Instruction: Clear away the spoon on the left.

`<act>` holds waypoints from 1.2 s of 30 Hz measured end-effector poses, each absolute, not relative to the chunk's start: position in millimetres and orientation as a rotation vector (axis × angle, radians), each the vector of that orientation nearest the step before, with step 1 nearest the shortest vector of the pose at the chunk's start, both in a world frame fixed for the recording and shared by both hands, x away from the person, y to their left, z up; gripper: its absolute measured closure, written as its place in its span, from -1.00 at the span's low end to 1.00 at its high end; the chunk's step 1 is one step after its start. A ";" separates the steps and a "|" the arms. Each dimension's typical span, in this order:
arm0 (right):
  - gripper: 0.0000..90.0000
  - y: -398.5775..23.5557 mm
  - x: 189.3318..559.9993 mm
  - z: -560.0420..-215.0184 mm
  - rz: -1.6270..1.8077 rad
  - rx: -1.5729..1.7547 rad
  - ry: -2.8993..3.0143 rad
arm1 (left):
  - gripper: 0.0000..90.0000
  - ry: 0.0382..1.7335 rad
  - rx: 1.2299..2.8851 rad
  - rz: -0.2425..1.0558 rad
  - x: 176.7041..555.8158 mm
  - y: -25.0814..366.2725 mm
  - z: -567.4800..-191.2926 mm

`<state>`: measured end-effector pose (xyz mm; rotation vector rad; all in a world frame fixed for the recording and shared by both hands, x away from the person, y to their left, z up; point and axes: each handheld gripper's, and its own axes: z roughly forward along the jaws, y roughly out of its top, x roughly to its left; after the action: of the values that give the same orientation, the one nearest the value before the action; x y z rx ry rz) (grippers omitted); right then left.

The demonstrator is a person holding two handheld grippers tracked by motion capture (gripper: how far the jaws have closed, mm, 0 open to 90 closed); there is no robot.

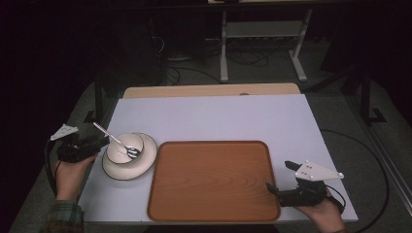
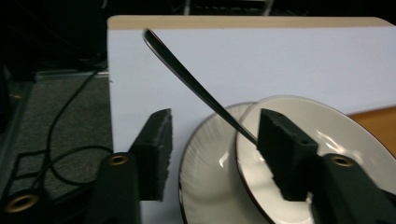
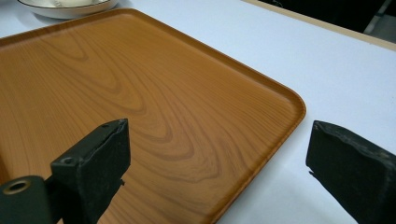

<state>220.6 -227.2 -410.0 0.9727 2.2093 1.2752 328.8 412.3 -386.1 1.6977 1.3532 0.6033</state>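
I see the spoon [image 1: 116,141] slanting, bowl end in the bowl [image 1: 125,148], handle pointing up-left toward my left gripper [image 1: 99,142], jaws apart; right gripper [image 1: 280,177] jaws gape too.

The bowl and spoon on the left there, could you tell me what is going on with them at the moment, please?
A person works at the table with a gripper in each hand. The left gripper stands open beside the bowl, which sits on a plate with a spoon leaning in it; nothing is gripped. The right gripper, also open, waits at the corner of the wooden tray, which has nothing on it.
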 end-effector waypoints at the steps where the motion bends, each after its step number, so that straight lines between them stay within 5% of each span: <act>1: -0.87 -227.1 220.9 -410.2 1.275 0.972 2.210 | -0.13 1.361 1.686 0.609 332.3 412.0 -385.9; 10: -0.87 -227.6 221.4 -410.3 1.275 0.974 2.209 | -0.09 1.338 1.702 0.543 347.1 403.4 -395.1; 36: -0.87 -228.1 220.7 -409.5 1.274 0.976 2.202 | 0.49 1.290 1.705 0.467 348.4 399.0 -408.9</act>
<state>220.7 -228.1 -409.5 0.9762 2.2021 1.2739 348.4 399.0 -408.9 1.7054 1.2896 0.4673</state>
